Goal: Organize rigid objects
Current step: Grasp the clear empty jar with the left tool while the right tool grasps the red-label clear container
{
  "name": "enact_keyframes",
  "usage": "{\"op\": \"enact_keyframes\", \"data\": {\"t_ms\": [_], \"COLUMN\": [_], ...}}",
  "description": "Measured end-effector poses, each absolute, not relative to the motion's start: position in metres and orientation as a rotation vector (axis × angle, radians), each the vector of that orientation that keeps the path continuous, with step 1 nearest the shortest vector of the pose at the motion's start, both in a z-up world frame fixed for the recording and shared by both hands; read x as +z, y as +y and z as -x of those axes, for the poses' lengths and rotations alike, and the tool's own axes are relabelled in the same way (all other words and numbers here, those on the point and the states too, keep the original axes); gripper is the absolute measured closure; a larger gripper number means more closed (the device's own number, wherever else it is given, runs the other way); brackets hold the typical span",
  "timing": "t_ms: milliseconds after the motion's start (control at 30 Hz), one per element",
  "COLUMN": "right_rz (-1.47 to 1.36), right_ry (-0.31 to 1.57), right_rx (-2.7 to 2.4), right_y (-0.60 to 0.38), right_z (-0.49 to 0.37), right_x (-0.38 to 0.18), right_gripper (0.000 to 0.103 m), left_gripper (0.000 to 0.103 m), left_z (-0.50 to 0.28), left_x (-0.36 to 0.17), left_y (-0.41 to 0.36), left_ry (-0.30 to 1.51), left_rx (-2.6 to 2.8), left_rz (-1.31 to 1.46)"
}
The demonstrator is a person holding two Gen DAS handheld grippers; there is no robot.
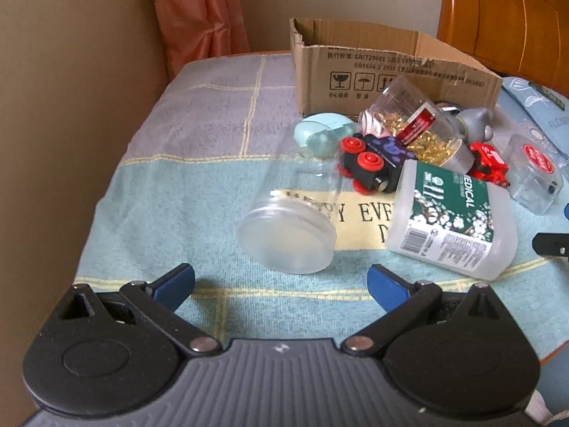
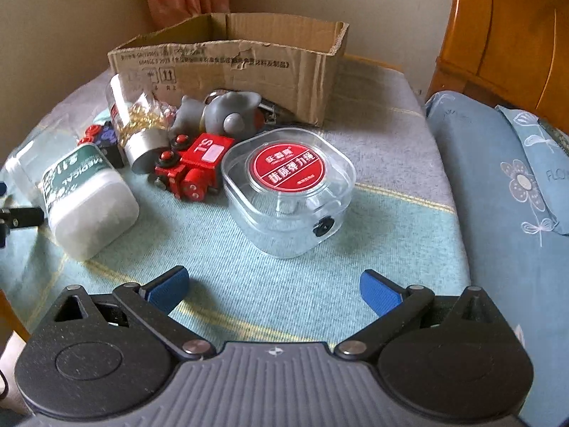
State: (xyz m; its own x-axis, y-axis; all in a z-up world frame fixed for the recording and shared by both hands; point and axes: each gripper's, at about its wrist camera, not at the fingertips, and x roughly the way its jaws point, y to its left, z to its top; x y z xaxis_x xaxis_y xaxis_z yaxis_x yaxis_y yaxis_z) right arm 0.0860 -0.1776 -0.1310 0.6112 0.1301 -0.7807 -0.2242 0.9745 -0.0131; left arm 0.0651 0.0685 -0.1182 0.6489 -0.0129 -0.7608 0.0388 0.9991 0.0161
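A home bedroom: wooden headboard (image 2: 505, 35), floral pillow (image 2: 498, 163), pink curtain (image 1: 199, 10).

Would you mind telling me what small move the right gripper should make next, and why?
Probably ease the right gripper forward around the clear square case. Its jaws are open and empty, the case lies straight ahead of them, apart from the red toy truck, and the cardboard box waits behind.

A table covered by a blue-and-lavender checked cloth (image 2: 270, 284) is supporting a cardboard box (image 2: 227, 67) at its far edge. Lying directly on the cloth are a clear jar (image 1: 288, 224), a white bottle (image 2: 85, 206), a clear square case (image 2: 290, 192) and a red toy vehicle (image 2: 193, 170).
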Motion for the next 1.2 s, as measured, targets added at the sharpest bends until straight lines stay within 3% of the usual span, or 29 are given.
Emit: {"op": "enact_keyframes", "data": {"t_ms": [600, 1200], "right_rz": [0.133, 0.191], "right_ry": [0.821, 0.841], "right_rx": [0.252, 0.322], "right_y": [-0.185, -0.181], "right_z": [-0.111, -0.145], "right_x": [-0.135, -0.133], "right_gripper": [0.000, 0.000], "left_gripper": [0.002, 0.030], "left_z": [-0.103, -0.124], "left_x": [-0.119, -0.109], "left_y": [0.082, 0.066], "left_ry": [0.848, 0.869], "left_rx": [-0.185, -0.288], "left_rz": [-0.099, -0.206]}}
